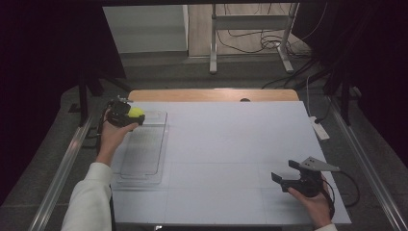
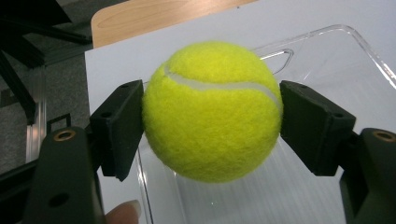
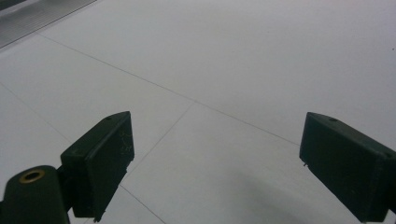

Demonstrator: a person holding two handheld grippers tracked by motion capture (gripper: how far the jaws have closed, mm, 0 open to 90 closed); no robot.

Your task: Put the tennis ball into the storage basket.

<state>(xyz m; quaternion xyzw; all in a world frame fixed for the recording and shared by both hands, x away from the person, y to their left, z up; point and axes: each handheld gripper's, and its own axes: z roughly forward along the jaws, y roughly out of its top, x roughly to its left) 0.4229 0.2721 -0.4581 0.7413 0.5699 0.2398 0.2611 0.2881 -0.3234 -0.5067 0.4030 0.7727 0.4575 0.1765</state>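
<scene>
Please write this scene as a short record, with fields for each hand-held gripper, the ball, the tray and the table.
left hand-held gripper: shut on the tennis ball, one jaw on each side, held over the far end of the tray
right hand-held gripper: open, nothing between the jaws, at the near right of the table
tennis ball: yellow, white seam on top, off the tray floor
clear tray: transparent plastic, at the table's left side, nothing lying in it
table: white sheet, thin seam lines

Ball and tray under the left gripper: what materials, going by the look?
Tennis ball: fuzzy yellow felt, matte, with a pale curved seam; core unseen. Tray: clear, glossy, likely hard plastic; the table shows through and its rim catches highlights. Left gripper clamps the ball from both sides.
</scene>
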